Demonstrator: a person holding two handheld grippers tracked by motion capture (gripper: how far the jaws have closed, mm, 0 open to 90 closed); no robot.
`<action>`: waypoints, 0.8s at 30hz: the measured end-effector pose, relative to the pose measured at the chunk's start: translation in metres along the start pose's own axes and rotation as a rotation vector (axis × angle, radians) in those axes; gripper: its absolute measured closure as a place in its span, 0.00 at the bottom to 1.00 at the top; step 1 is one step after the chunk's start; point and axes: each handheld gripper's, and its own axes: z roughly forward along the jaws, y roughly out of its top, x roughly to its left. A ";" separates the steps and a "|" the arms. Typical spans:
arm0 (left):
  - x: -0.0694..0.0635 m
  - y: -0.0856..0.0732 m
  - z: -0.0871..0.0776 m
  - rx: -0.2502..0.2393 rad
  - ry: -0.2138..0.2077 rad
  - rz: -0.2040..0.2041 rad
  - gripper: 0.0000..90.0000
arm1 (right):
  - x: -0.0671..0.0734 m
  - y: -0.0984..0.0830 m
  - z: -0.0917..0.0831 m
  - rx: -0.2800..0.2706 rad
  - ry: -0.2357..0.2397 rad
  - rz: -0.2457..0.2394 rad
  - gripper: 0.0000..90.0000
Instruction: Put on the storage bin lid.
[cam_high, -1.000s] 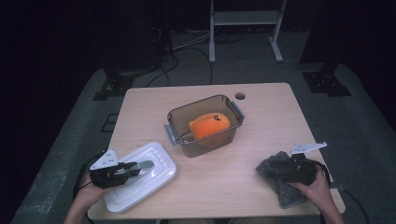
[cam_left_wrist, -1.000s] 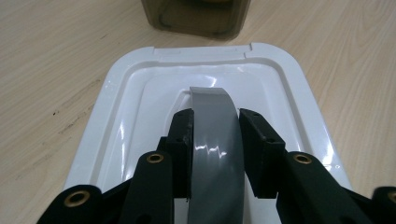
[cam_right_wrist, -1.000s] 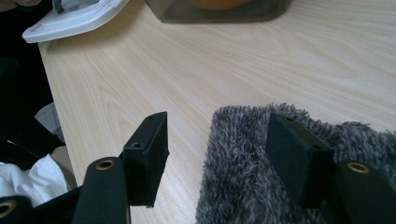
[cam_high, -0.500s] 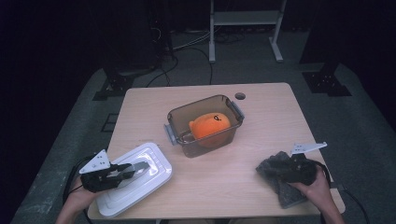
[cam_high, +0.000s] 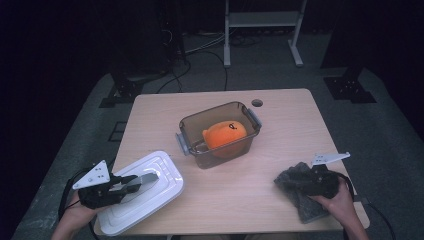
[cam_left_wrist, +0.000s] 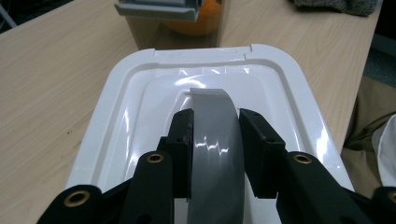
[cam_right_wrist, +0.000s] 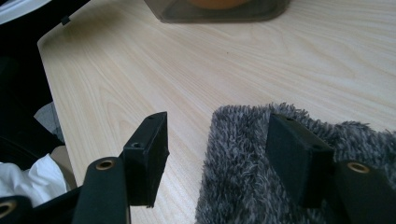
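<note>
Gripping the grey arched handle (cam_left_wrist: 212, 135) of the white rectangular plastic lid (cam_high: 141, 192), the left gripper (cam_high: 131, 184) has its jaws pinched tight on either side of it at the near left corner of the pale wooden table (cam_high: 280, 105). The lid tilts slightly, one edge seemingly raised. The clear brown plastic bin (cam_high: 219, 133) stands uncovered mid-table, an orange plush toy (cam_high: 225, 136) inside. The right gripper (cam_right_wrist: 217, 154), jaws wide apart and empty, rests over the grey fuzzy cloth (cam_high: 302, 192) at near right. Judging by this, the toy is stowed; carrying the lid across and seating it remains.
</note>
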 end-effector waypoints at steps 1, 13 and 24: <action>-0.001 0.001 -0.001 -0.002 0.000 -0.001 0.74 | 0.000 0.000 0.000 -0.001 0.000 0.000 0.42; -0.005 0.019 -0.013 -0.036 0.002 0.019 0.74 | 0.000 0.000 0.000 0.000 0.000 0.000 0.42; -0.008 0.041 -0.024 -0.063 0.005 0.049 0.74 | -0.002 -0.001 0.000 -0.003 0.000 0.006 0.42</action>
